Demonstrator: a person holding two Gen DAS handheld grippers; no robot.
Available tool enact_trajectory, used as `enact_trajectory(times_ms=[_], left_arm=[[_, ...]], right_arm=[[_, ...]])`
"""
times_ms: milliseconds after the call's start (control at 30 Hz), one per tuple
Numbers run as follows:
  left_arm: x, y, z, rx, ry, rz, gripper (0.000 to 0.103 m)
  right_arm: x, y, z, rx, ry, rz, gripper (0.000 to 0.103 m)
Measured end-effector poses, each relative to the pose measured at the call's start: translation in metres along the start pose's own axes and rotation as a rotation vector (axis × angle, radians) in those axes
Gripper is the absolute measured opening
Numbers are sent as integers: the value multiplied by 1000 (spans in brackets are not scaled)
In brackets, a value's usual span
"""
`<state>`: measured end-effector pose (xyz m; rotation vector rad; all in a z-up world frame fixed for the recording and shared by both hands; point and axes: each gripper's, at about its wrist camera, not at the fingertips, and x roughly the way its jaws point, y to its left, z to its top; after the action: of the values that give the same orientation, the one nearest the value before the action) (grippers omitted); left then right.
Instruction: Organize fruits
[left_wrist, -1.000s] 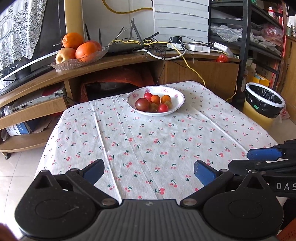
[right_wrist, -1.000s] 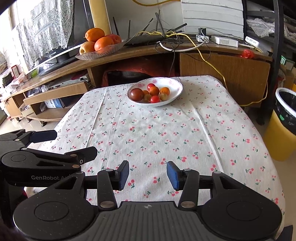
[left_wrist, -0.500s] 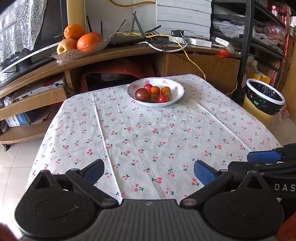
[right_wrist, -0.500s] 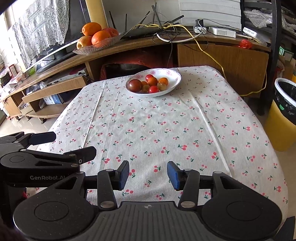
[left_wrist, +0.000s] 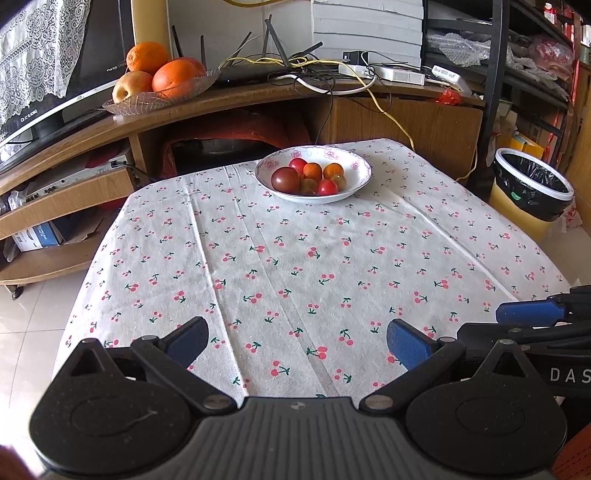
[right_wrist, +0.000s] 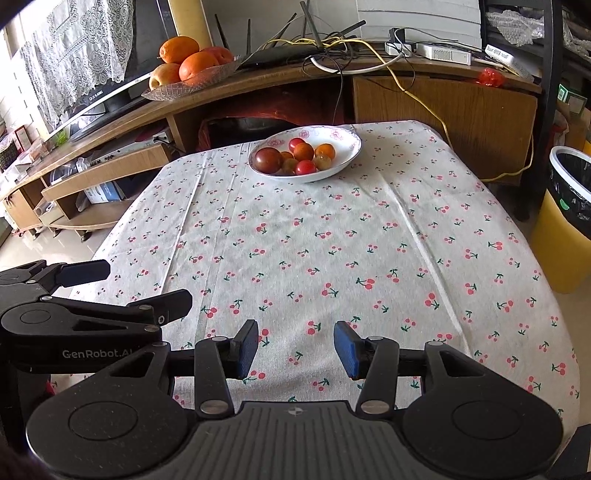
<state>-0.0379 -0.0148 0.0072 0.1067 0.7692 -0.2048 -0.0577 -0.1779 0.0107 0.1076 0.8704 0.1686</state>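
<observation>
A white flowered bowl stands at the far end of the table with several small red, orange and dark tomatoes in it. Behind it, a glass dish on the wooden shelf carries oranges and an apple. My left gripper hangs open over the table's near edge, nothing between its blue pads. My right gripper is open too, narrower, and empty. Each gripper shows in the other's view, the right one and the left one.
A cherry-print cloth covers the table. A yellow bin with a black liner stands to the right. Cables, a router and a white power strip lie on the shelf; a television is at the left.
Both grippers have drawn back and a little higher: the bowl and shelf sit farther off and more of the cloth shows. Jaw openings look the same.
</observation>
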Motion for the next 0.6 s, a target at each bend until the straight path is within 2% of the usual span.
enact_trajectory(times_ms=[600], left_arm=[[2, -2, -1, 3, 16, 23, 103]], right_arm=[[4, 1, -2, 6, 27, 2, 42]])
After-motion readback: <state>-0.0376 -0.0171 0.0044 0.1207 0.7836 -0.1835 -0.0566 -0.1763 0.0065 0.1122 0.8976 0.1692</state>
